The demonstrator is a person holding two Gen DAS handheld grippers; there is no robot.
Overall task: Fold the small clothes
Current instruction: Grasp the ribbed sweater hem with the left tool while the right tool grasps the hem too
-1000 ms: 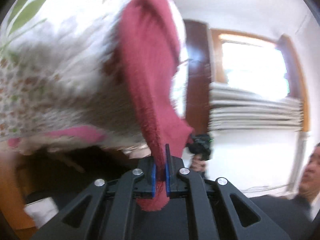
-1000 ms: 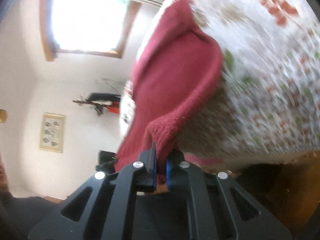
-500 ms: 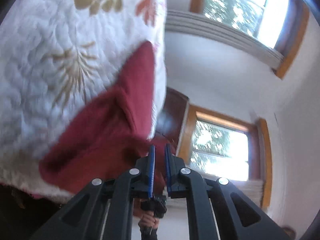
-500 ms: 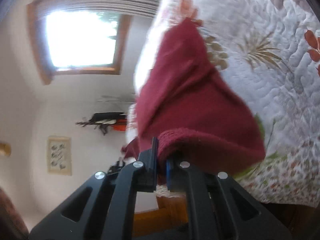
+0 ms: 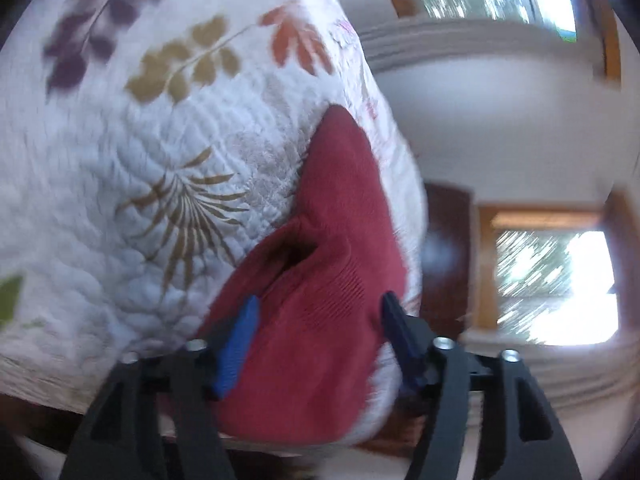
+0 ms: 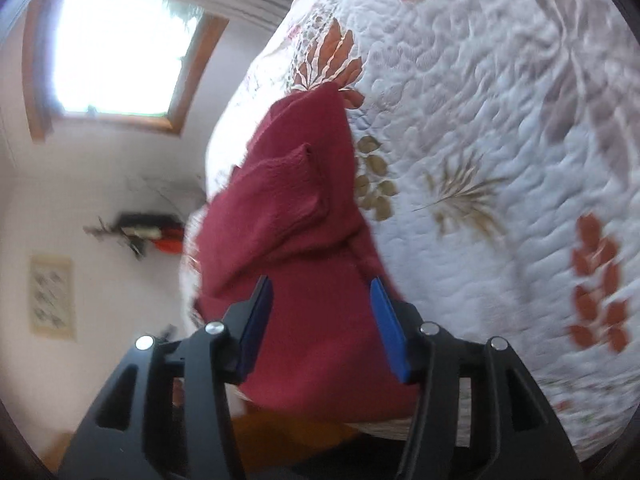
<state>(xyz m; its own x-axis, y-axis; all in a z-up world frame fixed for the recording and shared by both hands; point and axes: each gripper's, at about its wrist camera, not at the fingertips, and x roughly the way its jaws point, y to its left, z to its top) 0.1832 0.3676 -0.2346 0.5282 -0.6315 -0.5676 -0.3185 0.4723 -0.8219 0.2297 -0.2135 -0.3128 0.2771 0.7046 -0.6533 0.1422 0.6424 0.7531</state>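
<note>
Left wrist view: I see my left gripper (image 5: 320, 336) with its jaws spread wide. Its blue pads (image 5: 236, 352) stand on either side of the dark red garment (image 5: 320, 280), and I see no grip on the fabric. The garment lies on the white quilted bedspread (image 5: 132, 184), along the bedspread's edge that faces the wall. It is folded over on itself, with a dark opening between the layers near its middle. One end narrows to a rounded tip that points away from the gripper. The bedspread carries printed leaf sprigs in purple, olive and orange. Beyond the bedspread's edge I see two wood-framed windows (image 5: 556, 280). The picture is motion-blurred.

Right wrist view: I see my right gripper (image 6: 320, 320) with its jaws likewise wide apart. The garment (image 6: 296, 248) fills the gap between the blue pads (image 6: 388, 332), but nothing is clamped. The garment lies along the bedspread's (image 6: 480, 160) edge nearest the wall. A smaller flap lies folded on top of its upper layer. On the wall I see a bright window (image 6: 120, 52), a small shelf (image 6: 144, 228) and a framed picture (image 6: 52, 296).
</note>
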